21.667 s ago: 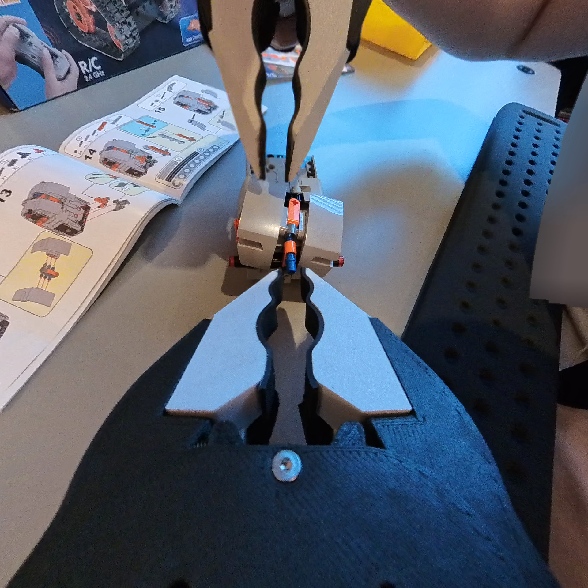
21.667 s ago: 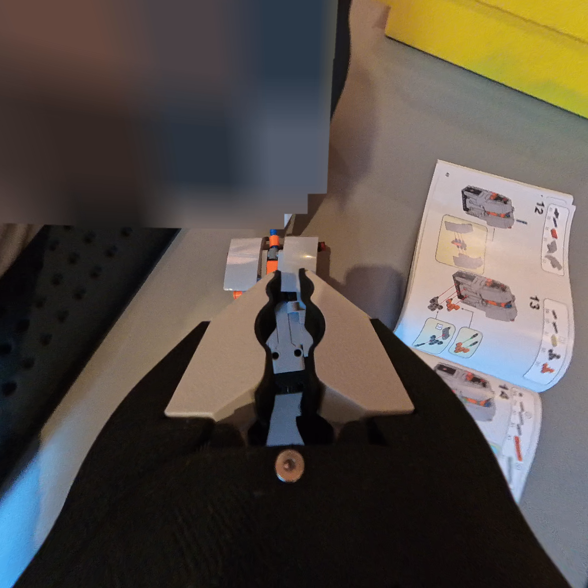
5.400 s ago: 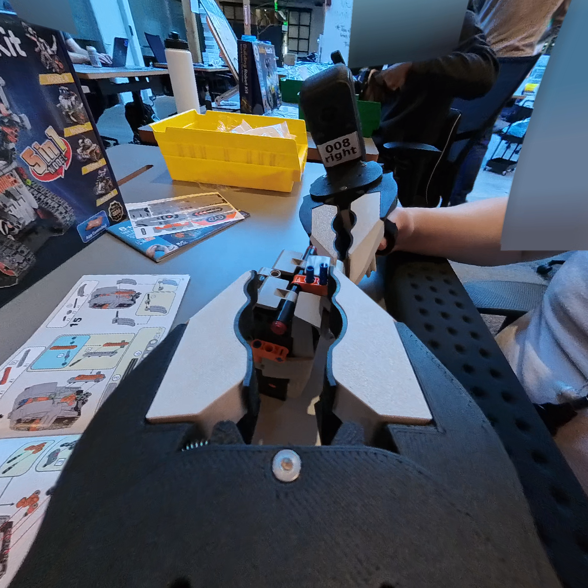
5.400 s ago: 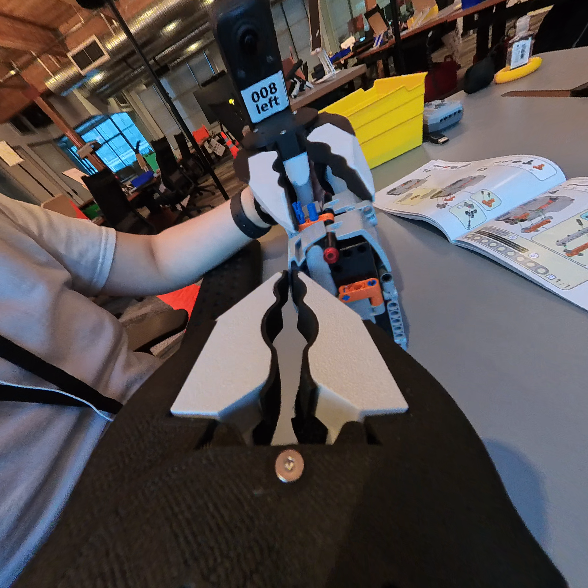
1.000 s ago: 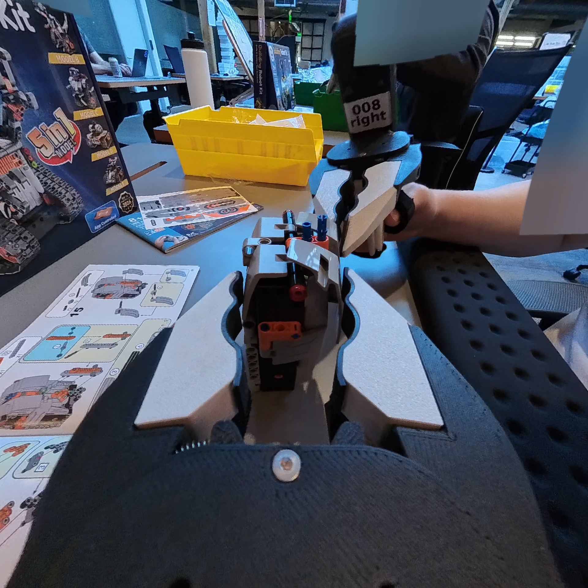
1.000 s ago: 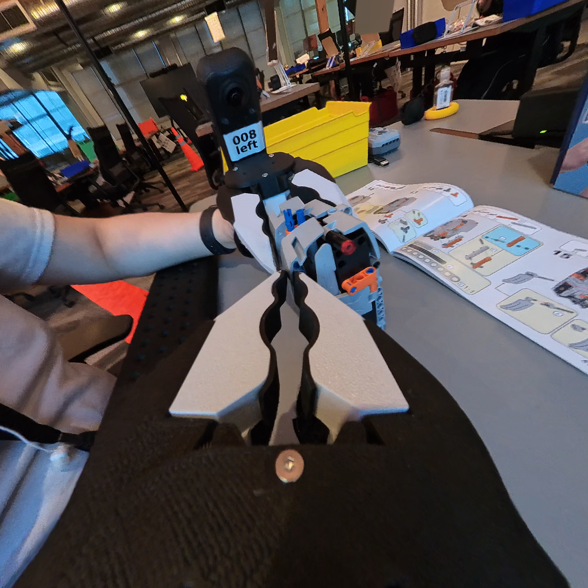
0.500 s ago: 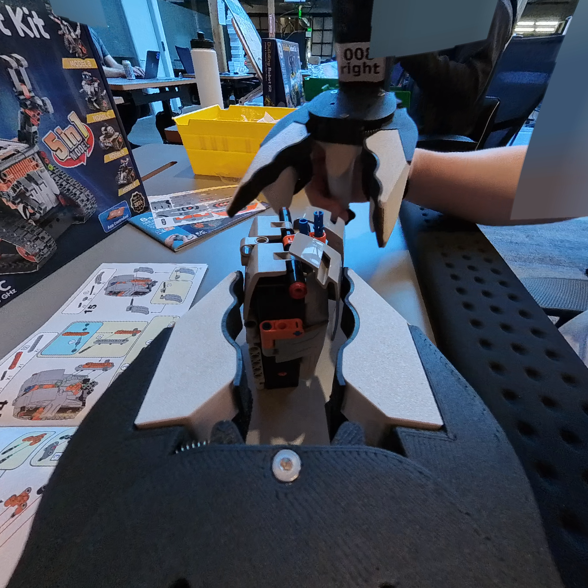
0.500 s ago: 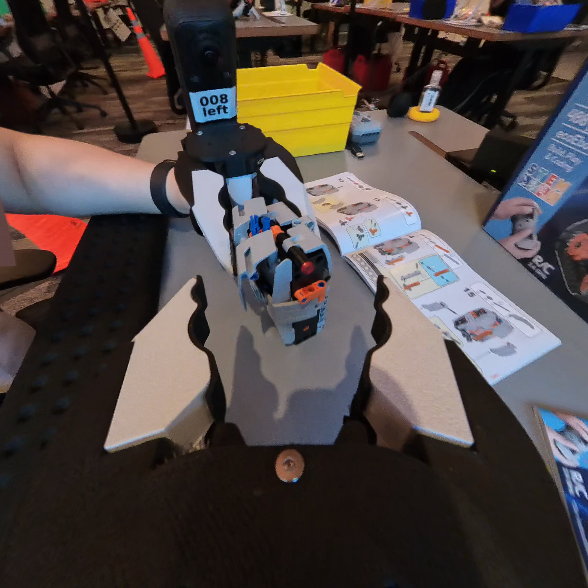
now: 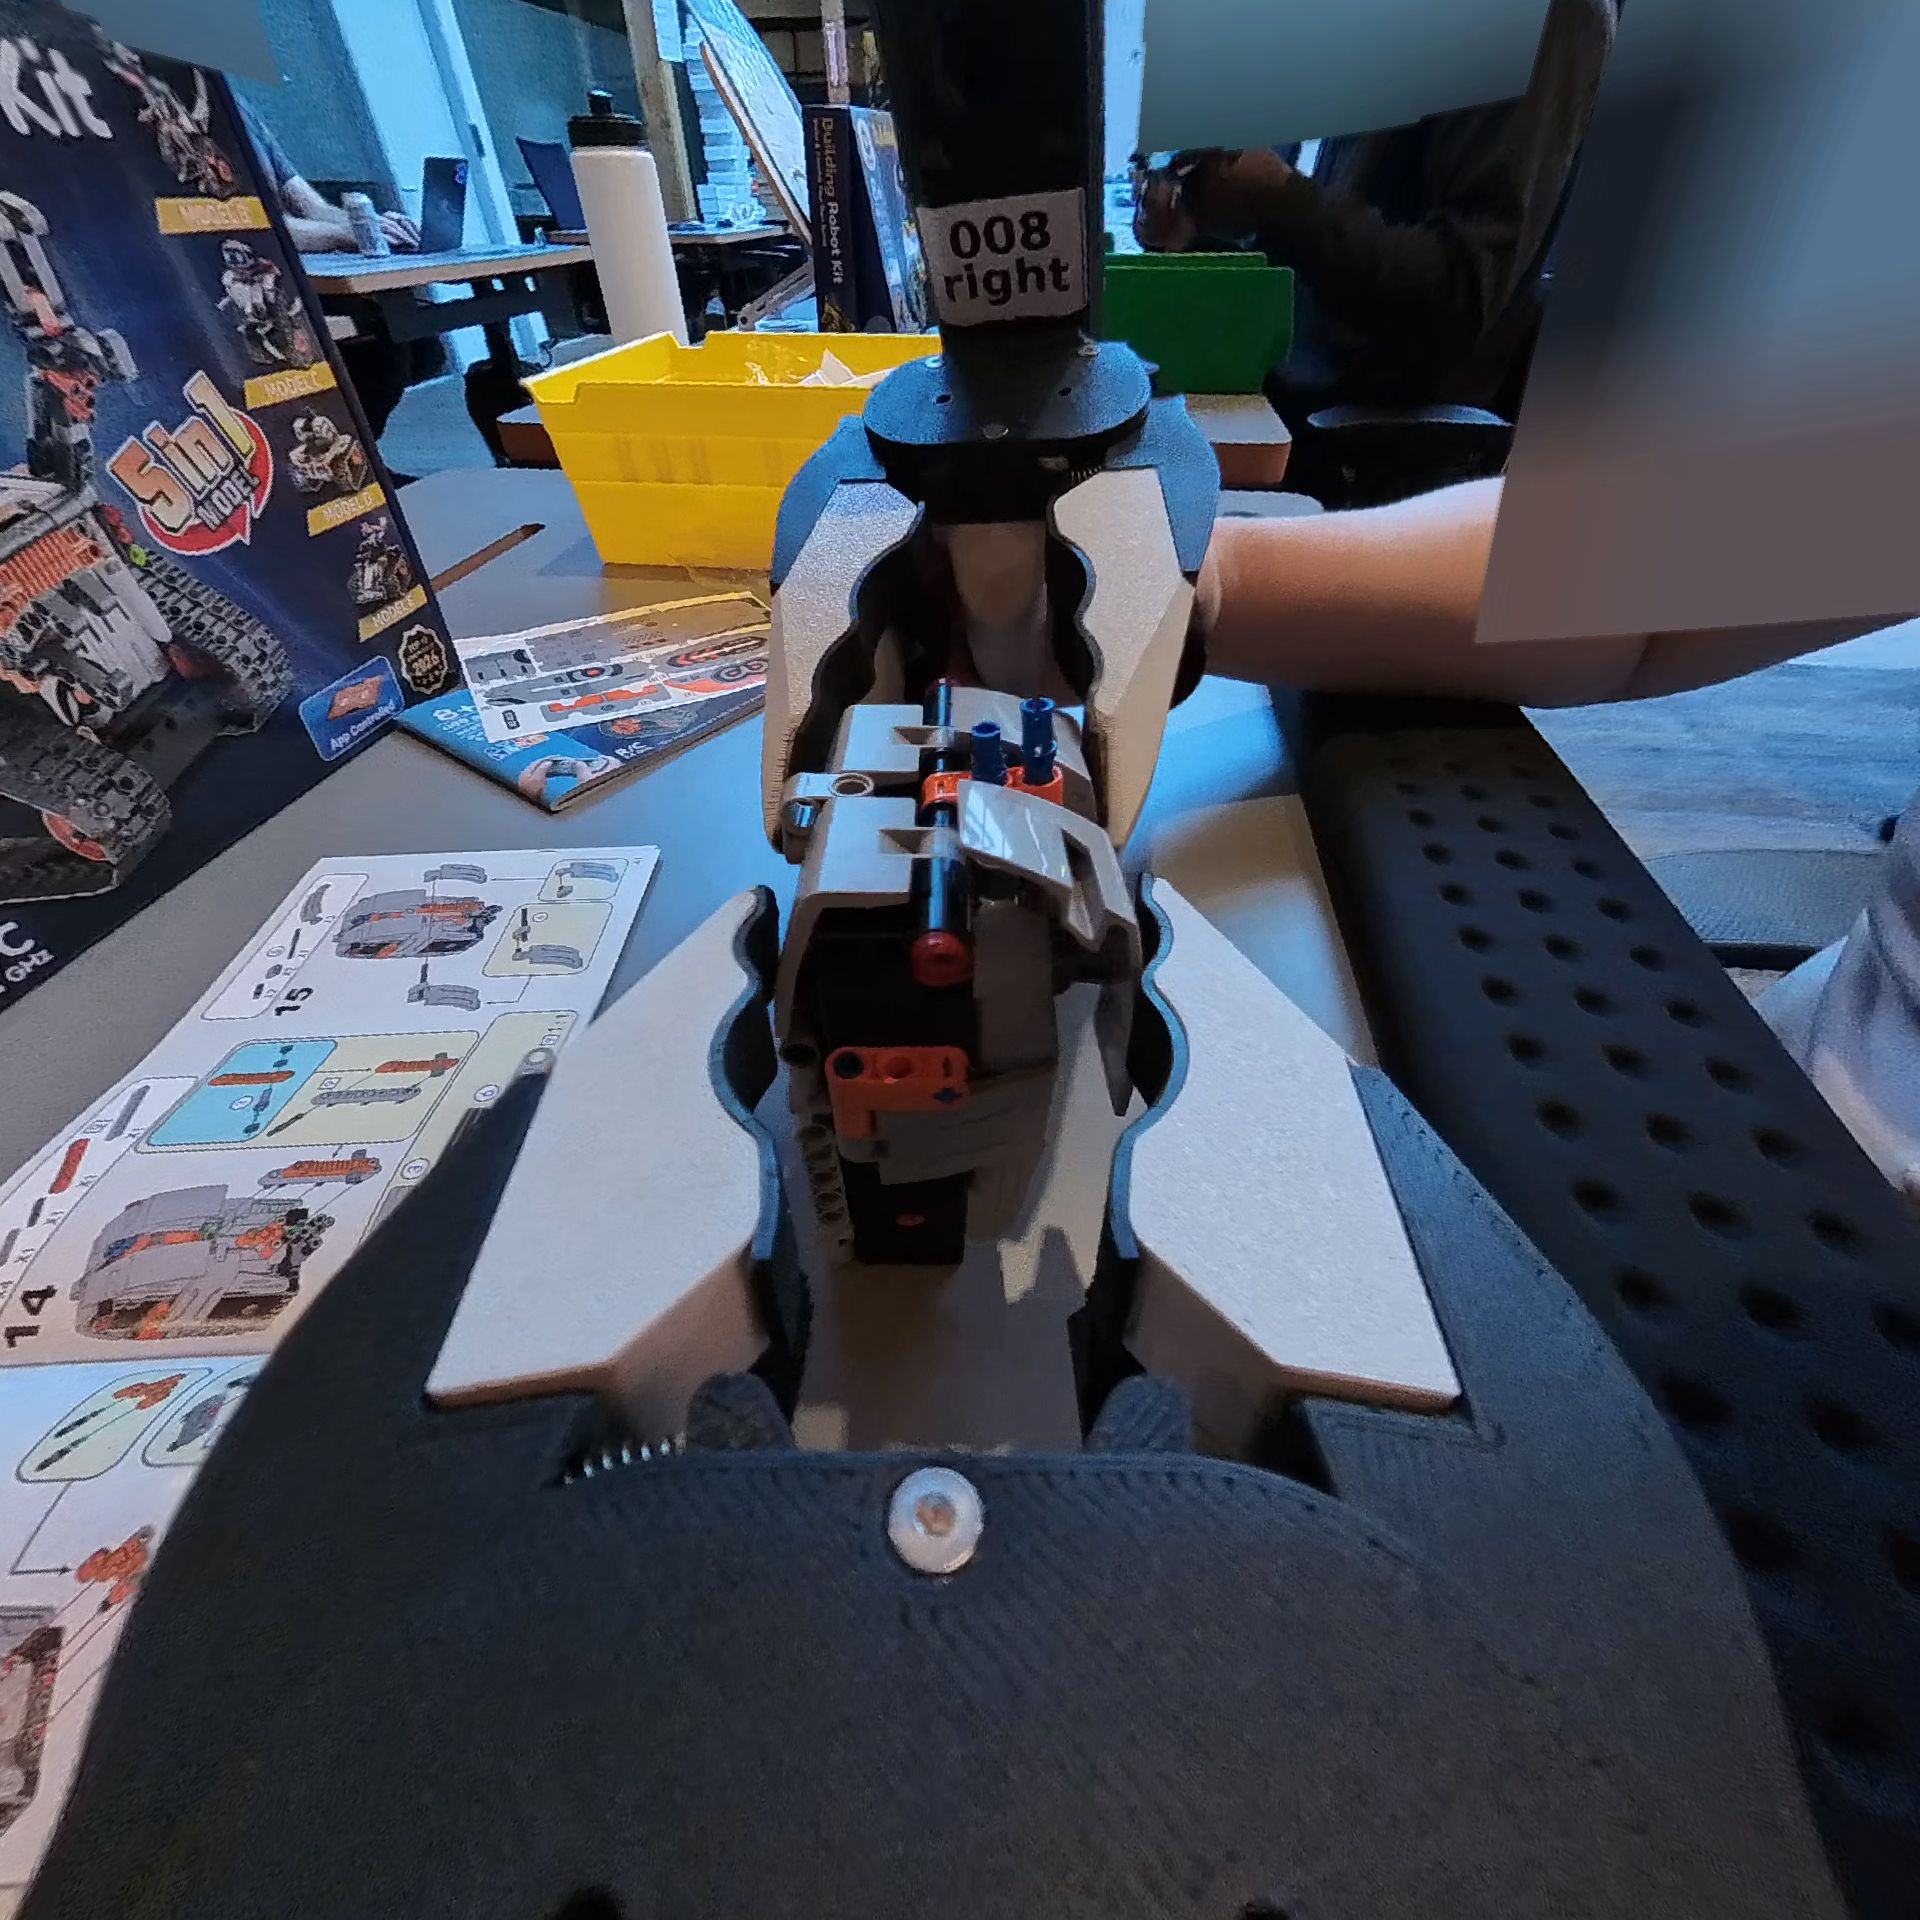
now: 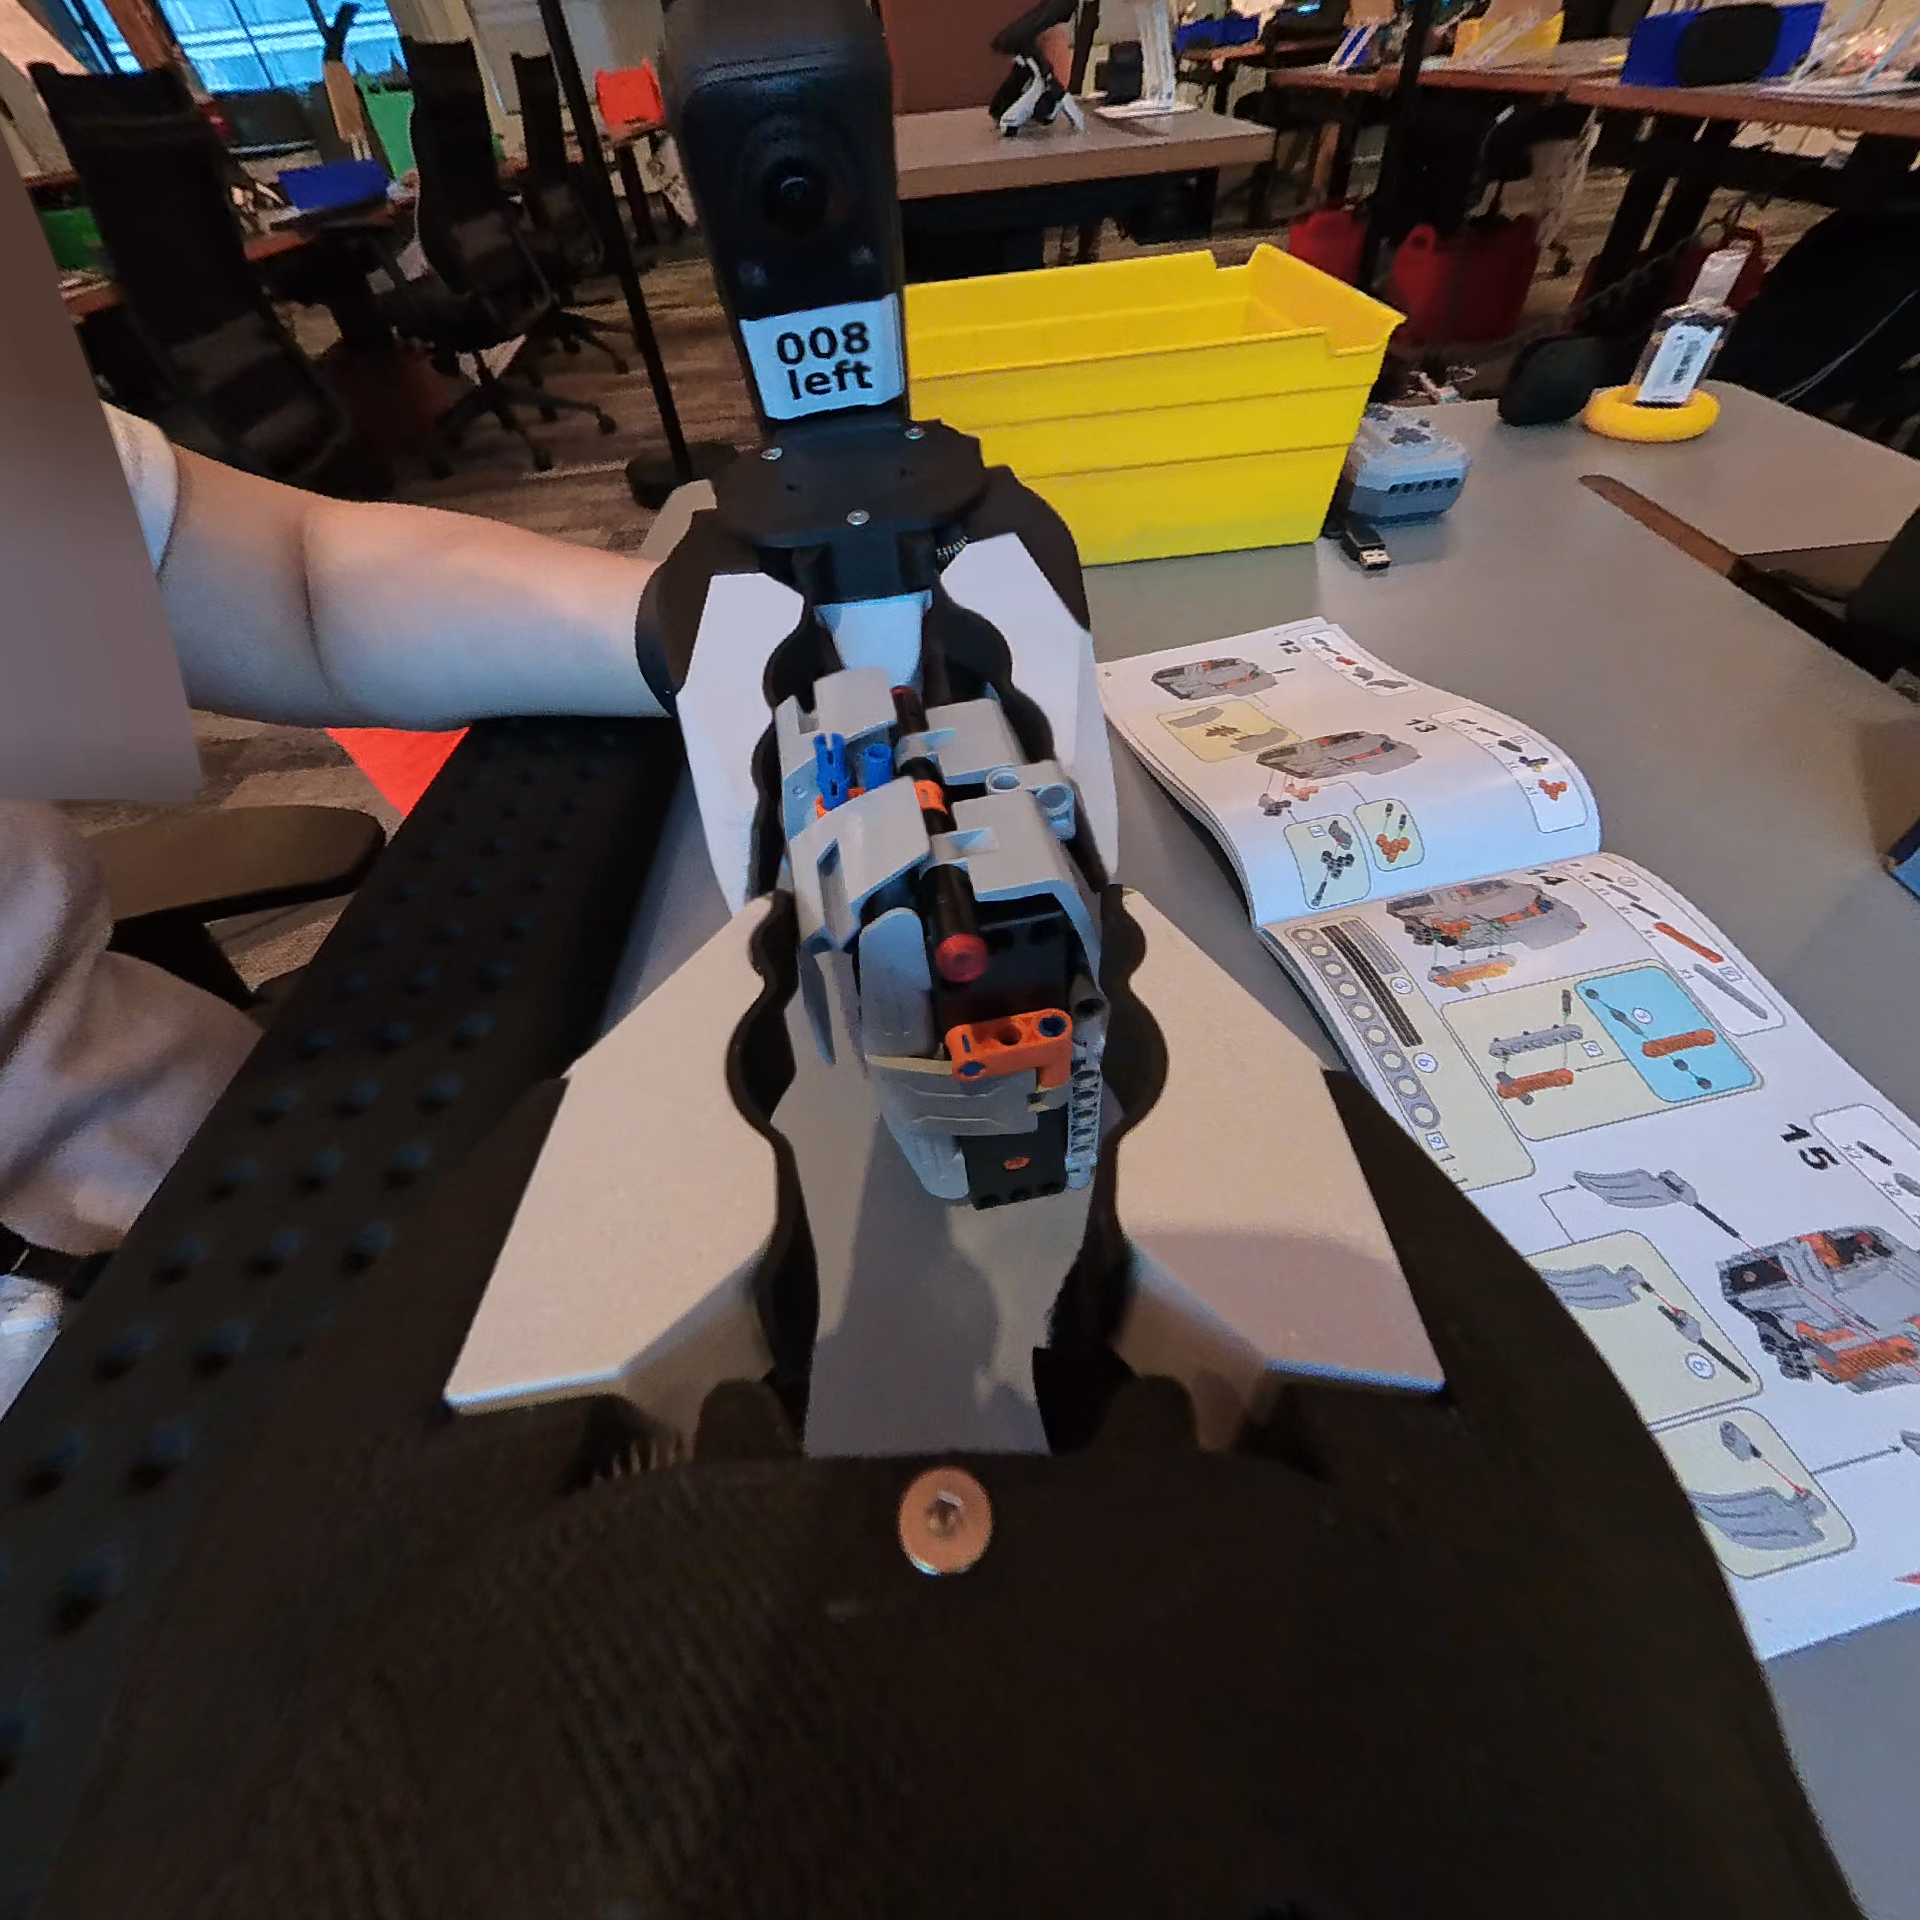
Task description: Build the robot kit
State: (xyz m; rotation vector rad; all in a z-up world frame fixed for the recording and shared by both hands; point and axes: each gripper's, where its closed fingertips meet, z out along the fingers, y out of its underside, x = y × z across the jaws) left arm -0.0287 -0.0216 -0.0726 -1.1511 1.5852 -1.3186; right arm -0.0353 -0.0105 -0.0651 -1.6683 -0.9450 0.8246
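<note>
A grey, black and orange brick model (image 9: 883, 1143) stands upright on the grey table (image 9: 623, 821), with a black axle with a red tip on top. My left gripper (image 9: 956, 894) is shut on its near sides. My right gripper (image 10: 948, 899) faces it from the opposite side, with its jaws closed in on the sides of the same model (image 10: 935, 1122). In the left wrist view the right gripper's fingers (image 9: 1132, 623) flank the model's far end. In the right wrist view the left gripper's fingers (image 10: 717, 707) do the same.
An open instruction booklet (image 9: 312, 1091) (image 10: 1507, 987) lies beside the model. A yellow bin (image 9: 675, 447) (image 10: 1143, 416), a kit box (image 9: 156, 520) and a second booklet (image 9: 603, 707) stand farther back. A black perforated pad (image 9: 1610, 1039) runs along the table edge. Only a small space, under 4 cm, lies between the two pairs of fingers.
The right gripper was shut beside the model, opened wide half a second ago, and has now closed around the model opposite the left gripper. The left gripper kept its hold.
</note>
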